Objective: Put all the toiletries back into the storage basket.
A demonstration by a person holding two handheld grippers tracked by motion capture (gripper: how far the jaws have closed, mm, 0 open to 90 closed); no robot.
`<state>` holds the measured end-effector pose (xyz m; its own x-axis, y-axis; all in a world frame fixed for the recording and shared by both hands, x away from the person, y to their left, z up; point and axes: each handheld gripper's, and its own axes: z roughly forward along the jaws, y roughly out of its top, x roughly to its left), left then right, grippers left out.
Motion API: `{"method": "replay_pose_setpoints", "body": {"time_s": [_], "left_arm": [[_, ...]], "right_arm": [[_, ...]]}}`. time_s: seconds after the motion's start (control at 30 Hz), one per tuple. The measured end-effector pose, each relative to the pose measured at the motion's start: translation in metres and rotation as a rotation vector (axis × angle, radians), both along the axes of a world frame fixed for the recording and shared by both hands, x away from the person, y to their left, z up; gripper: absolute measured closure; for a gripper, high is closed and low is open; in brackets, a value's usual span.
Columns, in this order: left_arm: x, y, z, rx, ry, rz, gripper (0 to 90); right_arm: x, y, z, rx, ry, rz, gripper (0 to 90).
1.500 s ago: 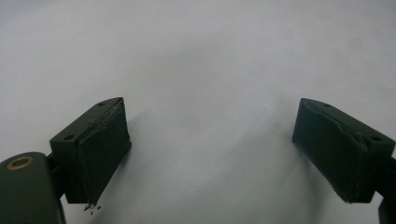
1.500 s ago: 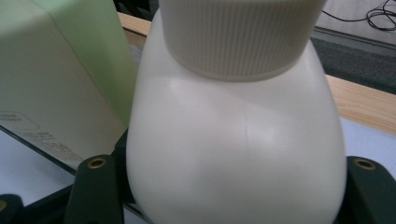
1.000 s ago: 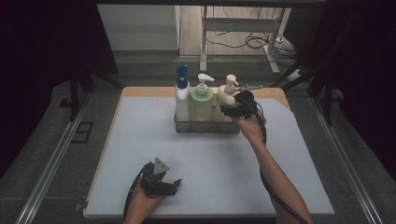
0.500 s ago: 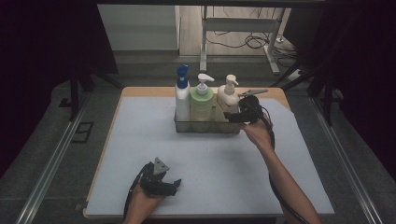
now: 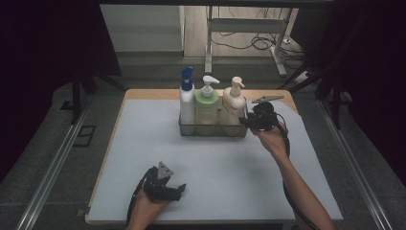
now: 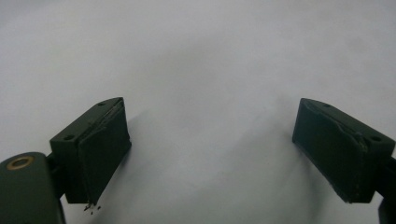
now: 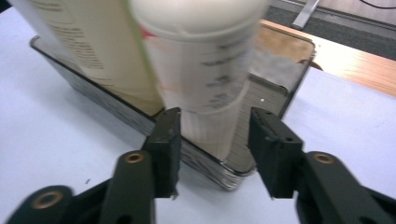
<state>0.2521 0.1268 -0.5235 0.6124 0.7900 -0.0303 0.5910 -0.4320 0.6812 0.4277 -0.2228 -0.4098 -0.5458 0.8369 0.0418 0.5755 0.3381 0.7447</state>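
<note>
Cream bottle (image 5: 234,103) at right end of tray (image 5: 213,130), beside green bottle (image 5: 207,105) and blue-capped bottle (image 5: 186,98): three bottles, one tray, seen from high view. Right gripper (image 5: 251,120) at tray's right end; left gripper (image 5: 178,190) low on mat (image 5: 143,143), well apart.

Left gripper view: jaws wide, nothing between, bare mat below.

Right gripper view: jaws just closing, straddling tray corner (image 7: 233,175) and cream bottle (image 7: 205,70) behind glass, pads not yet pressing; label text blurred.
</note>
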Motion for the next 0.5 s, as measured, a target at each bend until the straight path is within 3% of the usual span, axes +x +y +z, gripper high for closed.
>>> {"method": "replay_pose_setpoints", "body": {"time_s": [0.27, 0.5], "left_arm": [[0.000, 0.000, 0.000, 0.001, 0.000, 0.000, 10.6], [0.000, 0.000, 0.000, -0.002, -0.001, 0.001, 10.6]], "right_arm": [[0.012, -0.009, -0.005, -0.016, -0.004, -0.057, 82.3], [0.028, -0.006, -0.011, -0.016, 0.000, -0.078, 87.8]]}}
